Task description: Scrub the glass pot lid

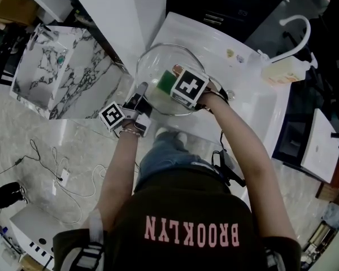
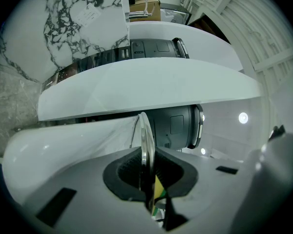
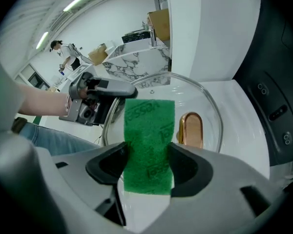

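Centrally, over the white sink (image 1: 254, 103), the glass pot lid (image 1: 161, 61) stands tilted, its rim pinched edge-on between the left gripper's (image 2: 147, 177) jaws. The right gripper (image 3: 149, 155) clamps a green scouring pad (image 3: 149, 130) at the lid's face, just beside the copper-coloured handle (image 3: 190, 129).

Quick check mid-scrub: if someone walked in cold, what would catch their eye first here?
The bright green scouring pad, pinched between the jaws of the right gripper, sits in front of the glass pot lid, beside its copper-coloured handle. The left gripper clamps the lid's metal rim edge-on, holding it over the white sink.
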### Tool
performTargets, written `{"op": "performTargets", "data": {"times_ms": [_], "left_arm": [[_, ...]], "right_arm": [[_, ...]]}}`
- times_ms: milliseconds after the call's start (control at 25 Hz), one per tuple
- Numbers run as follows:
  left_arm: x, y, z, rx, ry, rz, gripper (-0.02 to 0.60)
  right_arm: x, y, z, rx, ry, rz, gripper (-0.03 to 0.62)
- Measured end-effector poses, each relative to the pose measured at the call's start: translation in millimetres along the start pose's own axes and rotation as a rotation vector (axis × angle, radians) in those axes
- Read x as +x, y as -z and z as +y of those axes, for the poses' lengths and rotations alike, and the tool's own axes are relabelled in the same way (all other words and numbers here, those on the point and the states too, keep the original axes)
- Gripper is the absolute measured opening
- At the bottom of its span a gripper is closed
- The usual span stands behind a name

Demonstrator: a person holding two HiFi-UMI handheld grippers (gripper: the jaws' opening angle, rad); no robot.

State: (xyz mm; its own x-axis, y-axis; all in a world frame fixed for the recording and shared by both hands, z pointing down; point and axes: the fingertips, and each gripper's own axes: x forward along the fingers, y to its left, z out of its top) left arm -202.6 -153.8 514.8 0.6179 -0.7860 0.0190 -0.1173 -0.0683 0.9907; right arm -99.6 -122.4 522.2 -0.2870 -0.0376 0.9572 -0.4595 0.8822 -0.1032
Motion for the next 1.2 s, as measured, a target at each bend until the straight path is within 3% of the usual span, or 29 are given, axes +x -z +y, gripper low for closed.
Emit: {"op": "performTargets", "data": {"times_ms": [560,760,880,1040,1200], "left_arm": [[0,1,0,-0.004,-0.001,0.006,0.035],[1,1,0,-0.005,0.002,0.007,0.035],[1,1,1,-0.003,-0.002,0.012,0.035],[2,2,0,-0.007,-0.005,0.013,0.035],[1,2,1,-0.004,-0.004,0.015,0.035]], "right_arm": [[13,94,-12,0.08,-0.015,0.039,0.252],[22,124,-26,0.173,-0.037,0.053,0.253],[25,134,-33,0.223,-0.044,0.04,0.253],[18,142,-49,0.23,0.013,0.051,0.253],[-17,111,-64,0.205,0.046,-0.029,0.255]]}}
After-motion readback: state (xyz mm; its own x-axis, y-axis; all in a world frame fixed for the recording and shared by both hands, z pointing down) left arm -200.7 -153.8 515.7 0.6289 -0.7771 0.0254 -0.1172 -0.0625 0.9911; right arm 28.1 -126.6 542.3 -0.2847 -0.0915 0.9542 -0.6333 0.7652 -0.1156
